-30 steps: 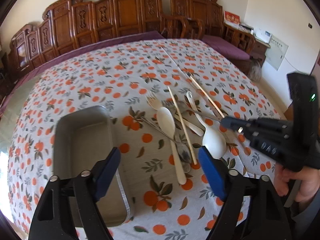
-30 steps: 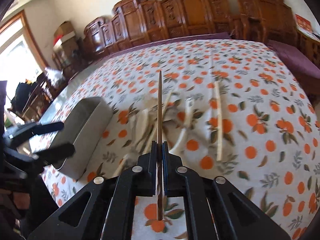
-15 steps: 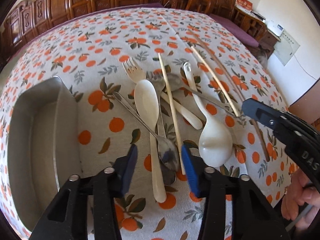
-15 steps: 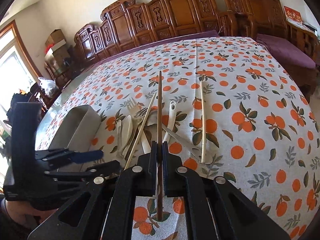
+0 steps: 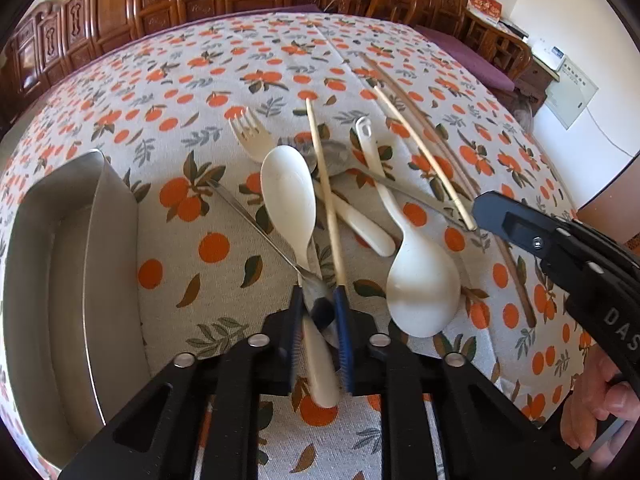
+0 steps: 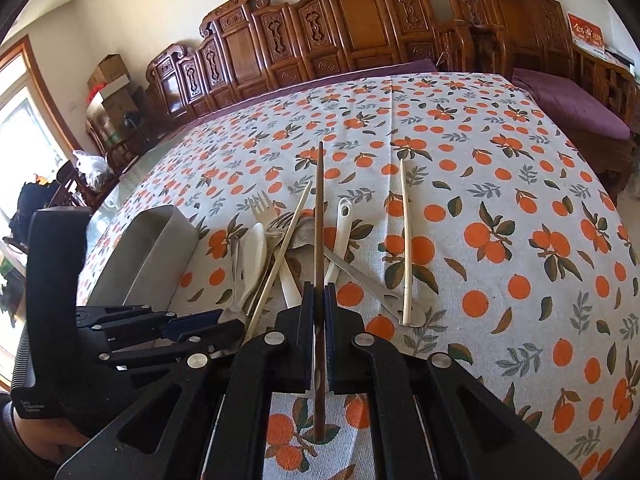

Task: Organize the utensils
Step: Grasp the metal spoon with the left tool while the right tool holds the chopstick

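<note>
A pile of utensils lies on the orange-print tablecloth: a cream spoon, a metal spoon, a pale chopstick, a cream fork, a white ladle spoon. My left gripper is closed around the cream spoon's handle and the metal spoon's bowl, down on the table; it also shows in the right wrist view. My right gripper is shut on a dark brown chopstick, held above the pile. A second pale chopstick lies to the right.
A grey metal tray stands left of the pile, also in the right wrist view. A metal utensil handle lies across the pile. Carved wooden chairs line the table's far side.
My left gripper has dropped to the pile and closed from wide open onto the spoon handle. My right gripper has kept the dark chopstick and shifted slightly.
</note>
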